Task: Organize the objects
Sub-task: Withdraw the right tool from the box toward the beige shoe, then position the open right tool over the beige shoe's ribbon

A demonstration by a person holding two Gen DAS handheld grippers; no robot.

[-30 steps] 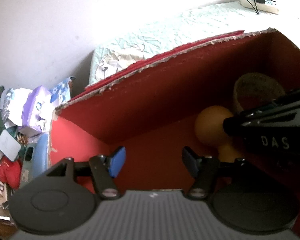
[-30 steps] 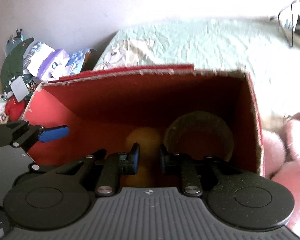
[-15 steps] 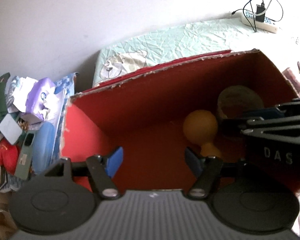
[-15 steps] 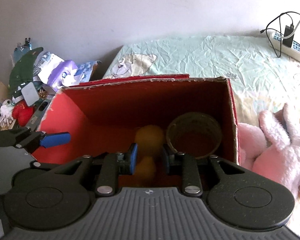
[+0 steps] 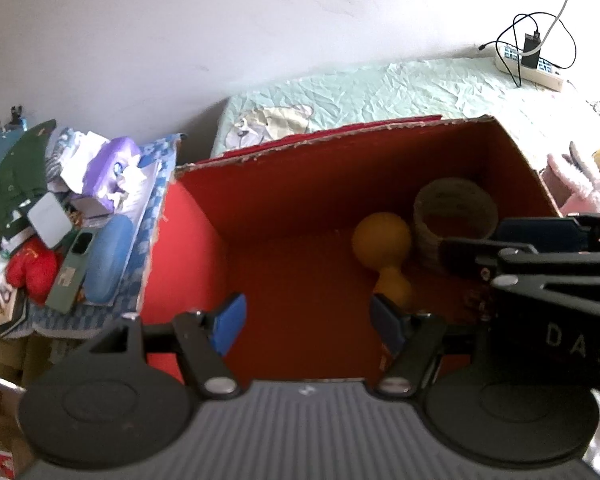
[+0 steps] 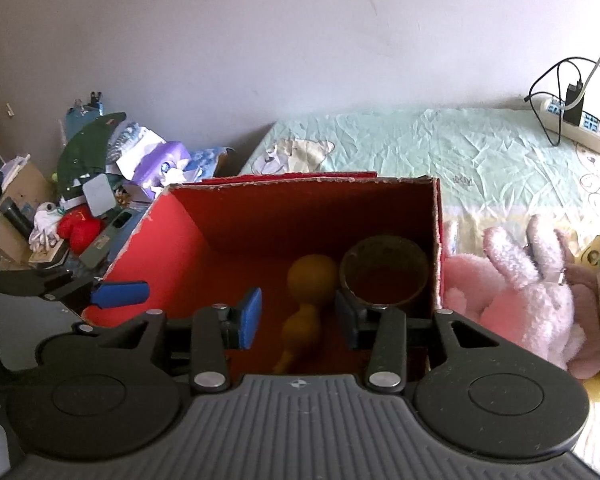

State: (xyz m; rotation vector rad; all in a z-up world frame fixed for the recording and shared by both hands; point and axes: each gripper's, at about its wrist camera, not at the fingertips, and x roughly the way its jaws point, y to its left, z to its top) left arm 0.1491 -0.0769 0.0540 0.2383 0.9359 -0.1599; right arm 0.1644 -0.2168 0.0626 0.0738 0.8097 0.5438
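Box (image 6: 172, 240): red inside and out, raw pale edges. Gourd-shaped toy (image 6: 310, 276): orange-yellow. Woven cup (image 6: 382, 276): brown. Plush rabbit (image 6: 528, 296): pink. Bed sheet (image 6: 420, 144): pale mint green, faint cartoon print. Pads (image 6: 249, 318) of the hand-held gripper: blue on black.

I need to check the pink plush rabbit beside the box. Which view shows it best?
The right wrist view: the pink plush rabbit lies in full beside the red box. The left wrist view catches only its ears at the edge.
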